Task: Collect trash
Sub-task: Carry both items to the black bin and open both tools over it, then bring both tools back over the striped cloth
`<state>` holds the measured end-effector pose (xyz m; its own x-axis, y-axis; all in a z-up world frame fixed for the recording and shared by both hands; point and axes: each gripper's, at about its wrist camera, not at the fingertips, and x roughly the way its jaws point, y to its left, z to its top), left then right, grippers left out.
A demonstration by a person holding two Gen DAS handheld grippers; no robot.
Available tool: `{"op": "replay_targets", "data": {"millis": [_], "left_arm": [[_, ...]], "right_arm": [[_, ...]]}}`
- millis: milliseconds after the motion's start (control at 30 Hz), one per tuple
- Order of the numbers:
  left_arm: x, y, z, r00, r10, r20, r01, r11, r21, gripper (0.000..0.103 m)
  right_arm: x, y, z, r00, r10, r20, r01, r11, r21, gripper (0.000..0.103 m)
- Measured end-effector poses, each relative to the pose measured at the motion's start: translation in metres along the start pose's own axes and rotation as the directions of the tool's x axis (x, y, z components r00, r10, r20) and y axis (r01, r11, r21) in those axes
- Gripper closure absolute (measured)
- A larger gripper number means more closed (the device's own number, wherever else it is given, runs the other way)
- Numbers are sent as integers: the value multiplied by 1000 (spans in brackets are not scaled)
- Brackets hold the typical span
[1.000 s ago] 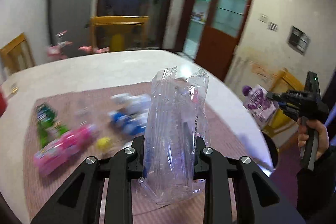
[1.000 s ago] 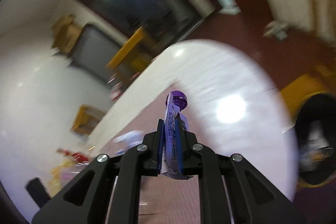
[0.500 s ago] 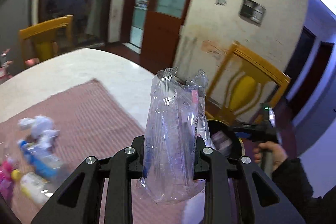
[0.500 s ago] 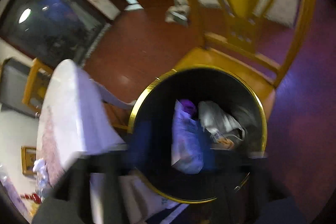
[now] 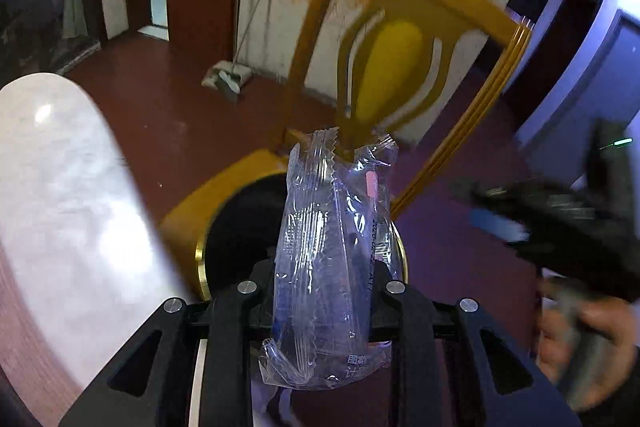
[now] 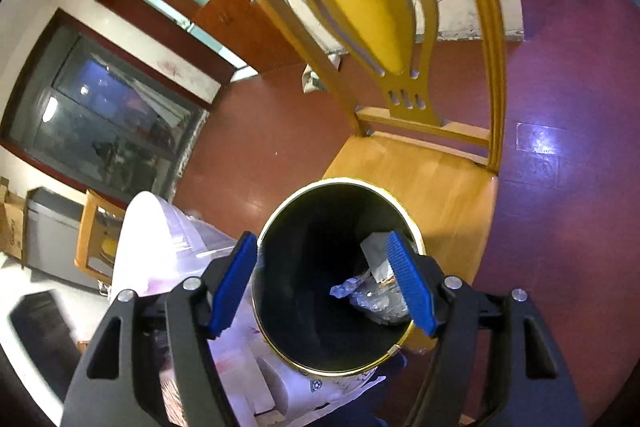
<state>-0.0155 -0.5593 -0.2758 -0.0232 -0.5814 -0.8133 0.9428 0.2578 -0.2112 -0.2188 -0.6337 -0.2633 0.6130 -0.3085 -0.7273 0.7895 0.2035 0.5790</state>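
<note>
Your left tool (image 5: 322, 291) grips a clear plastic wrapper (image 5: 332, 259), which stands upright between its fingers, just above the near rim of the black, gold-rimmed trash bin (image 6: 280, 343). Your right tool (image 6: 326, 281) hangs over that bin's mouth, its jaws opening with nothing between the blue pads (image 6: 410, 285). Crumpled silver and clear wrappers (image 6: 376, 287) lie at the bottom of the bin. The bin stands against the seat of a yellow wooden chair (image 6: 424, 167), beside the white counter (image 5: 60, 195) on the dark red floor (image 5: 168, 115).
</note>
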Motion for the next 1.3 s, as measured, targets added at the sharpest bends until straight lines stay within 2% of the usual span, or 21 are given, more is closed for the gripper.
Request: {"op": "replay_targets", "data": {"millis": [33, 133, 167, 300, 433, 500, 567, 667, 700, 767, 800, 833, 867, 933, 967, 1033, 1067, 1100, 1167, 1267, 1300], "left_arm": [[12, -3, 0, 1000, 12, -18, -12, 1000, -2, 74], [34, -5, -5, 998, 48, -43, -48, 999, -20, 28], [36, -5, -6, 997, 62, -42, -63, 998, -26, 22], [21, 0, -8, 999, 37, 3, -36, 998, -56, 17], [-29, 7, -4, 993, 13, 115, -6, 998, -65, 8], [-72, 19, -10, 979, 24, 202, -9, 997, -74, 7], [-124, 39, -21, 952, 75, 298, -45, 993, -106, 6], [-193, 71, -45, 894, 207, 398, -153, 975, -164, 6], [-223, 85, -58, 853, 287, 436, -217, 954, -205, 6], [-266, 105, -79, 785, 406, 469, -305, 911, -278, 6], [-295, 119, -95, 733, 491, 472, -364, 868, -338, 6], [-311, 122, -104, 705, 534, 468, -391, 842, -372, 6], [-336, 133, -120, 657, 603, 452, -433, 793, -429, 6], [-366, 145, -140, 608, 677, 416, -475, 729, -492, 6], [-384, 153, -154, 577, 724, 379, -507, 681, -529, 6], [-405, 163, -171, 533, 783, 322, -551, 609, -570, 6], [-415, 166, -182, 507, 811, 291, -574, 570, -588, 6], [-427, 170, -195, 473, 843, 255, -601, 521, -607, 6], [-452, 177, -216, 423, 884, 200, -635, 447, -630, 6], [-483, 186, -246, 373, 916, 148, -654, 372, -659, 6], [-491, 190, -253, 360, 923, 134, -657, 353, -666, 6]], "right_arm": [[-4, -3, 1, 1000, 4, 6, -4, 1000, 2, 36], [-12, -7, 3, 1000, 13, 18, -13, 1000, 10, 36], [-14, -7, 4, 1000, 16, 20, -16, 1000, 12, 36], [-18, -4, 5, 999, 27, 32, -27, 1000, 15, 36], [-20, 8, 4, 998, 50, 44, -50, 999, 0, 36], [-18, 19, 2, 997, 68, 36, -67, 998, -15, 35], [-13, 33, -2, 994, 105, 15, -104, 994, -41, 34], [-4, 78, -17, 984, 176, -31, -179, 975, -130, 34], [-2, 92, -22, 980, 195, -45, -200, 968, -154, 34], [1, 132, -38, 962, 260, -83, -272, 936, -222, 34], [0, 156, -49, 951, 292, -104, -309, 913, -265, 34], [-2, 174, -58, 943, 311, -116, -332, 896, -296, 34], [-5, 191, -66, 936, 330, -126, -353, 877, -326, 34], [-15, 230, -86, 916, 375, -143, -401, 830, -388, 33], [-22, 250, -98, 903, 401, -153, -426, 802, -418, 32], [-34, 282, -116, 882, 441, -166, -464, 756, -461, 30], [-42, 297, -126, 871, 460, -171, -482, 732, -482, 26], [-51, 316, -139, 858, 483, -178, -499, 699, -512, 24], [-66, 342, -159, 846, 502, -181, -507, 650, -566, 23], [-89, 369, -191, 838, 522, -158, -488, 589, -644, 17], [-98, 376, -204, 835, 532, -140, -476, 570, -670, 17]]}}
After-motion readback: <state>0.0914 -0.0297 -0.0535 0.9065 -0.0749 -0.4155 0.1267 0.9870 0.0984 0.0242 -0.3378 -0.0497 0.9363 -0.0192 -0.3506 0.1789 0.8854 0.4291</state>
